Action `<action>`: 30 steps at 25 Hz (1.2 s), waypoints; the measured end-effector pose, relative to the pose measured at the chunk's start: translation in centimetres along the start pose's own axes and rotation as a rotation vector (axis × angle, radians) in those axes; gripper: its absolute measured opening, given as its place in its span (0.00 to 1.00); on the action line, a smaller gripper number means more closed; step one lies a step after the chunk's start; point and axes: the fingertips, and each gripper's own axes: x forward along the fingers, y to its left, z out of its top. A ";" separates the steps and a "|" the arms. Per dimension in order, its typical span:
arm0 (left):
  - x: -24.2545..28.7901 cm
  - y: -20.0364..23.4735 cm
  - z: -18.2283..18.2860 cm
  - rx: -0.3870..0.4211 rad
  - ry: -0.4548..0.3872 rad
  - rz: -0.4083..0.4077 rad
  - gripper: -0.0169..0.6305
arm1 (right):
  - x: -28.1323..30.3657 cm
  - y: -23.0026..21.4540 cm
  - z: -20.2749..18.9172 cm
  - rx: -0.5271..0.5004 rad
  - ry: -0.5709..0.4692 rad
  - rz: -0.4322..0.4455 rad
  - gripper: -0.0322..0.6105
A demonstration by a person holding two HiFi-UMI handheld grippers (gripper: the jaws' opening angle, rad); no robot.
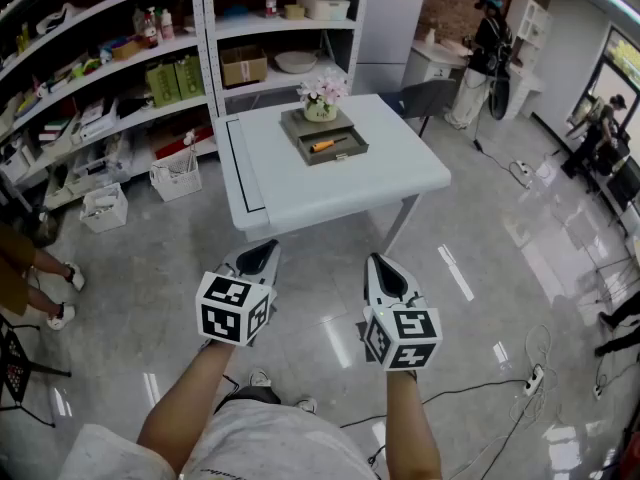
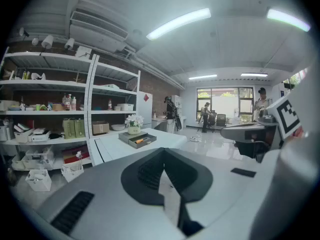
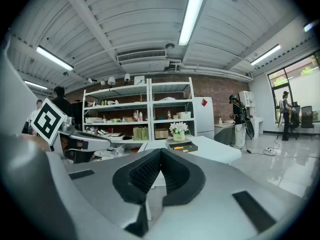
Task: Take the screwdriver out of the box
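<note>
An orange-handled screwdriver lies in the open drawer of a grey box on the white table, with a flower pot on the box's top. The screwdriver also shows far ahead in the left gripper view, and the screwdriver in the right gripper view. My left gripper and right gripper hang side by side over the floor, well short of the table. Both are shut with nothing between their jaws.
White shelving full of goods lines the wall behind the table. Baskets stand on the floor to the table's left. A person stands at the back right, and cables run across the floor at right.
</note>
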 end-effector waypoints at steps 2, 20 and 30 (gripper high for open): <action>0.3 -0.2 -0.1 0.001 0.001 -0.002 0.03 | 0.2 -0.1 -0.2 -0.009 0.006 0.001 0.05; 10.4 2.8 1.1 0.013 0.020 -0.023 0.03 | 8.1 -5.9 -0.2 0.046 0.011 0.013 0.05; 19.9 9.2 3.6 -0.009 0.036 -0.060 0.03 | 18.1 -9.0 1.3 0.033 0.043 -0.008 0.06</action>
